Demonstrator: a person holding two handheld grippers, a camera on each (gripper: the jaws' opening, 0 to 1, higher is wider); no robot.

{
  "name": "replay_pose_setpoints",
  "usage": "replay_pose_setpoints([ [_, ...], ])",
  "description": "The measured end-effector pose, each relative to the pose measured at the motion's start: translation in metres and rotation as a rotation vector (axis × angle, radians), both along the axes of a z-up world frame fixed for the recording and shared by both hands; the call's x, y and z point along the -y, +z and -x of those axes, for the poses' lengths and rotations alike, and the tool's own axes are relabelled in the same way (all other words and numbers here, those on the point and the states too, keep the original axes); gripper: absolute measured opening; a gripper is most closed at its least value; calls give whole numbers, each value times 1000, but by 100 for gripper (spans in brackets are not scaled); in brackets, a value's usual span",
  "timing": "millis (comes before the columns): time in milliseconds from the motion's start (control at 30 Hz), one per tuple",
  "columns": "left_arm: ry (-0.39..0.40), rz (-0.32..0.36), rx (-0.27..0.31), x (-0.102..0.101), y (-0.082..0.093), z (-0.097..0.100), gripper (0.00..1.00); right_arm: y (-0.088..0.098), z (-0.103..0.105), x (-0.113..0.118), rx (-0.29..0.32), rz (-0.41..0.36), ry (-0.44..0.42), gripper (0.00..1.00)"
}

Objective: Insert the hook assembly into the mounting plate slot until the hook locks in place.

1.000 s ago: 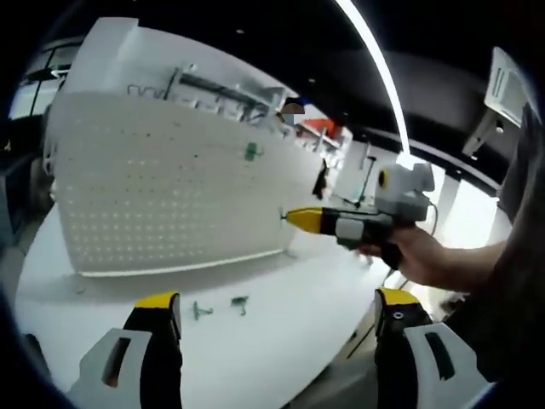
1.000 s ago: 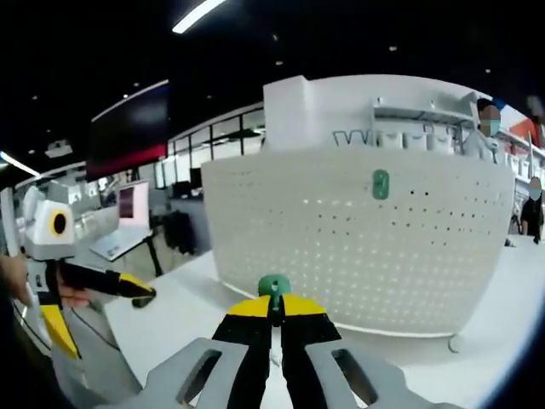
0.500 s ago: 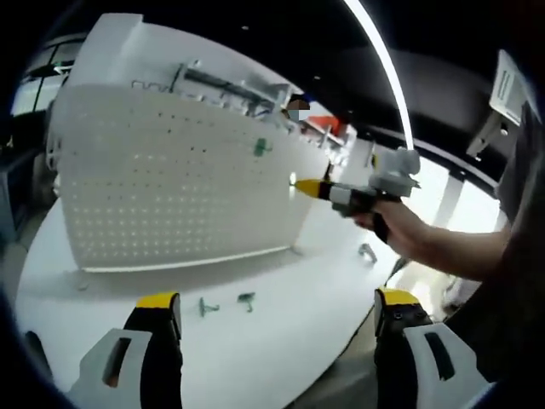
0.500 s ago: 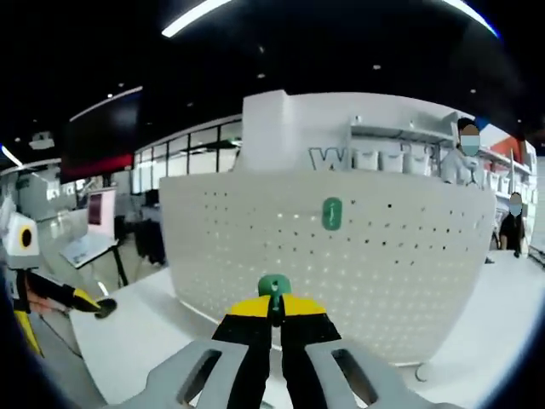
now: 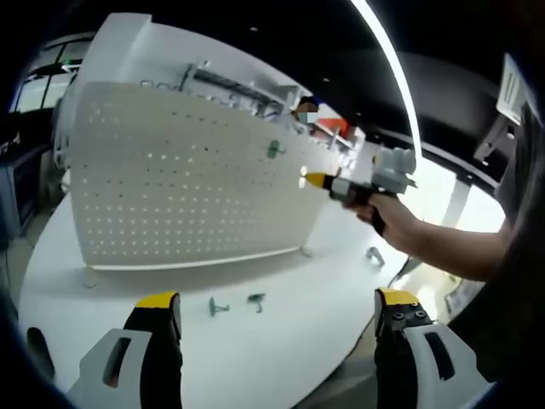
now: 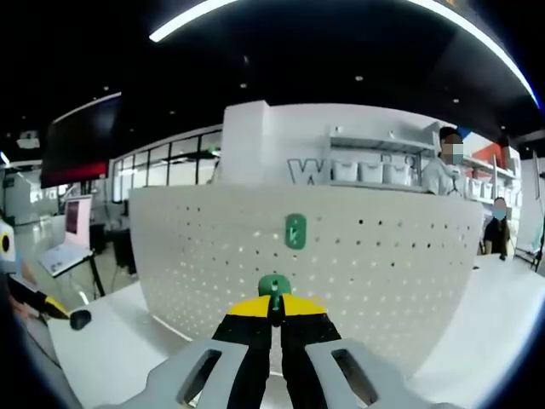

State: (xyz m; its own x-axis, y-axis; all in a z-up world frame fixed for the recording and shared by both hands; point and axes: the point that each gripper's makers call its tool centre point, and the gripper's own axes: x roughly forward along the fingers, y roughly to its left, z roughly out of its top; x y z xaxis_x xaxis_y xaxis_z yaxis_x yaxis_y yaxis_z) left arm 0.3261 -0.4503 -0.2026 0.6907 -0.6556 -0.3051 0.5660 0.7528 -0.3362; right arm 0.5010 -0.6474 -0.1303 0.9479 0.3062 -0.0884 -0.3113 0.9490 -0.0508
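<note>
- Since a second ago the right tool (image 6: 273,317) has come closer to the white perforated mounting plate (image 6: 358,273); in the right gripper view the board now looms larger, and the green hook already fixed on it (image 6: 295,232) has slid from right of centre to almost straight above the tool's tips.
- In the left gripper view the right tool (image 5: 317,181), held in a person's hand (image 5: 385,223), has risen from low beside the plate's right end to a spot just right of the mounted green hook (image 5: 273,150).
- The right tool's jaws are closed to a narrow gap, pinching a green hook assembly (image 6: 274,287) whose rounded head stands out above the yellow tips; whether it touches the plate I cannot tell.
- The left tool (image 5: 281,319) has its jaws spread wide, nothing between them, low over the white worktop (image 5: 289,341).
- Two small green hooks (image 5: 218,306) and (image 5: 255,299) lie on the worktop in front of the plate, near each other, apart from the plate's lower edge.
- The mounting plate (image 5: 187,187) stands upright on the worktop.
</note>
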Motion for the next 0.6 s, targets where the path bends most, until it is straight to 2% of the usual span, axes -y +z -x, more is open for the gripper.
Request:
replay_pose_setpoints([
  [233,3,-9,3,-1,-2,-2,98,8,-13,12,27,-28,-44,0],
  [333,4,-3,-3,-1,-3,-3,98,15,-20,18,53,-68,-61,0],
  [433,7,-7,-11,-1,-4,-3,98,21,-27,23,81,-42,-83,0],
  [600,14,-10,-14,-1,-3,-1,100,27,-38,30,98,-52,-110,0],
])
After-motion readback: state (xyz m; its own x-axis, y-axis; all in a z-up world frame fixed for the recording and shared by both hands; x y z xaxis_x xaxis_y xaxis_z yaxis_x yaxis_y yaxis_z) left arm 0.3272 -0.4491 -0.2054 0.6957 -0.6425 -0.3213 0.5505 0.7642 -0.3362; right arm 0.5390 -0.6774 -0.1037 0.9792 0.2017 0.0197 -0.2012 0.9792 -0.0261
